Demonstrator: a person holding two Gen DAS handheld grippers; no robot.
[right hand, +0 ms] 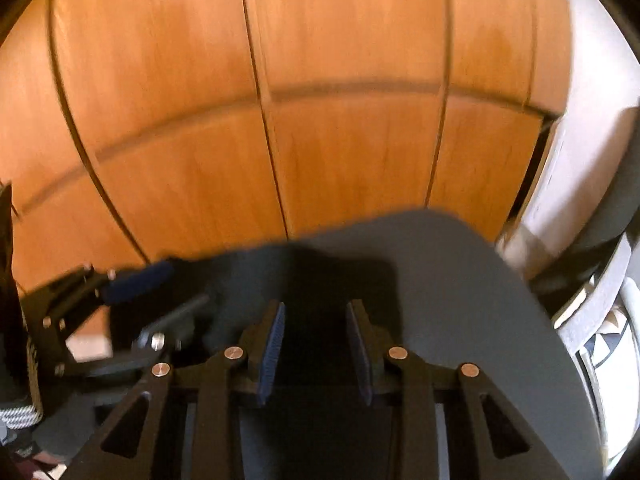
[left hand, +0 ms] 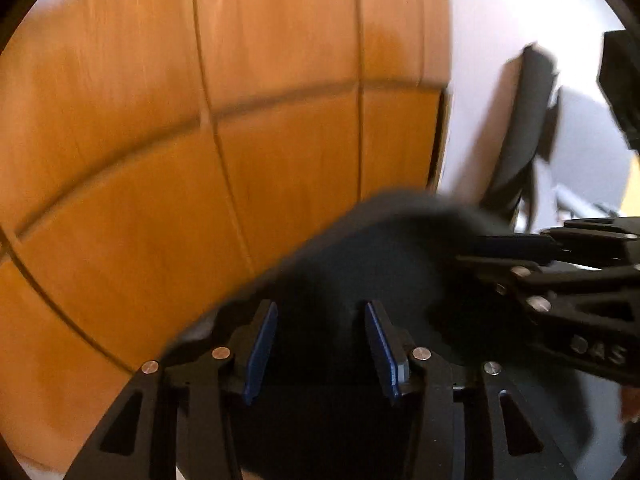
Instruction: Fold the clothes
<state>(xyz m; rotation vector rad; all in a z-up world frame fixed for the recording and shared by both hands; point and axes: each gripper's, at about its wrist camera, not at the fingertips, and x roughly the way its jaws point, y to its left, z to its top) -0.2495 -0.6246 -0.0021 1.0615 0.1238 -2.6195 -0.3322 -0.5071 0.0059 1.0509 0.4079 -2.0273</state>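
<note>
Two sets of tongs sit over one dark garment (right hand: 460, 300), which spreads below and ahead of both cameras; what it rests on is hidden. My left tongs (left hand: 322, 350) stand parted with dark cloth behind the blue pads (left hand: 260, 354), nothing visibly pinched. My right tongs (right hand: 316, 350) also stand apart, pads clear of the fabric below. From the left view the right tongs come in sideways over a raised hump of cloth, so I judge I'm placing both at one edge to start or finish a fold. Blur softens everything. Ahead stands a wooden wardrobe (left hand: 280, 80) with panelled doors, close behind the cloth, which limits any forward sweep. Against the white wall (left hand: 480, 20) leans a dark chair-like shape (left hand: 528, 120)
</note>
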